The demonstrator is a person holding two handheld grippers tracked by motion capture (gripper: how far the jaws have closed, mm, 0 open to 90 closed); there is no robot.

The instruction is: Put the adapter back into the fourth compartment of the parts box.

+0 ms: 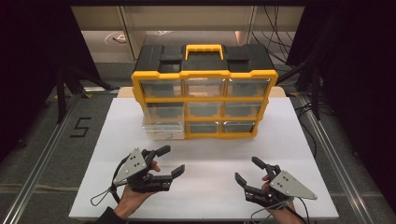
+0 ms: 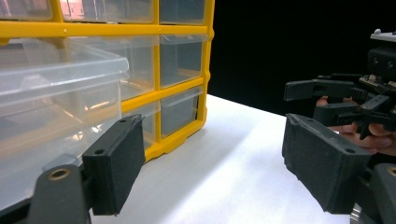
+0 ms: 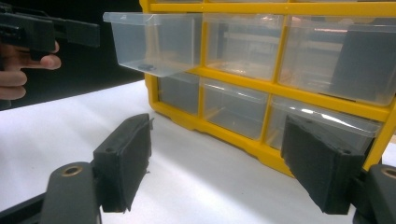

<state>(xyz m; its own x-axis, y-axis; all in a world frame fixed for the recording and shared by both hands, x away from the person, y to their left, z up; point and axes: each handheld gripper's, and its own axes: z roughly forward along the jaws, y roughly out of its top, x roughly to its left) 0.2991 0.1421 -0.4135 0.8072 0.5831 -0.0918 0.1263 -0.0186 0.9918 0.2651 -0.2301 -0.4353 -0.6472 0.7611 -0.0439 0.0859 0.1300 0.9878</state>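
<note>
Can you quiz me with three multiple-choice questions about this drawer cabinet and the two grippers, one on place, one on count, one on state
1. Which drawer is pulled out of the yellow drawer cabinet?
A. top right
B. middle left
C. bottom middle

2. How many columns of drawers does the cabinet front have?
A. two
B. three
C. four

3. How do the jaws of the left gripper and right gripper stand?
A. both open, holding nothing
B. both shut on a drawer
C. left shut, right open

Answers:
1. B: the clear pulled-out drawer juts forward at the cabinet's left side, with a closed one beneath it in the right gripper view.
2. B: three drawers run across each row.
3. A: each pair of jaws is spread over the white table.
</note>
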